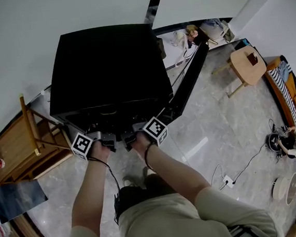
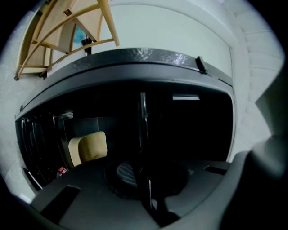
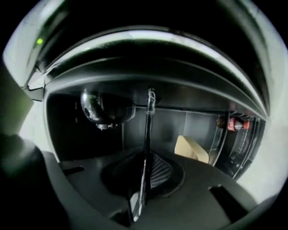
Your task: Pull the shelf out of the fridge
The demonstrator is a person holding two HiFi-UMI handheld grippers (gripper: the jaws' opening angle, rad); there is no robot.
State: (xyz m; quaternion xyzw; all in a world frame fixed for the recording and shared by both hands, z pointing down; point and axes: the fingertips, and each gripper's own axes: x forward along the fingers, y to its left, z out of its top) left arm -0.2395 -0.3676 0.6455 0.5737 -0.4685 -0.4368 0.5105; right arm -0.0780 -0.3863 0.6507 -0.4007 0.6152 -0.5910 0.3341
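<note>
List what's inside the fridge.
Glass shelf edge-on, a pale yellow block, a red-labelled bottle at the side. Deeper interior too dark; in the head view the fridge top covers it.

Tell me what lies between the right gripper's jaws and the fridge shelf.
Nothing. The right gripper view shows the right gripper shut on the shelf, its thin edge pinched between the jaws with no gap.
</note>
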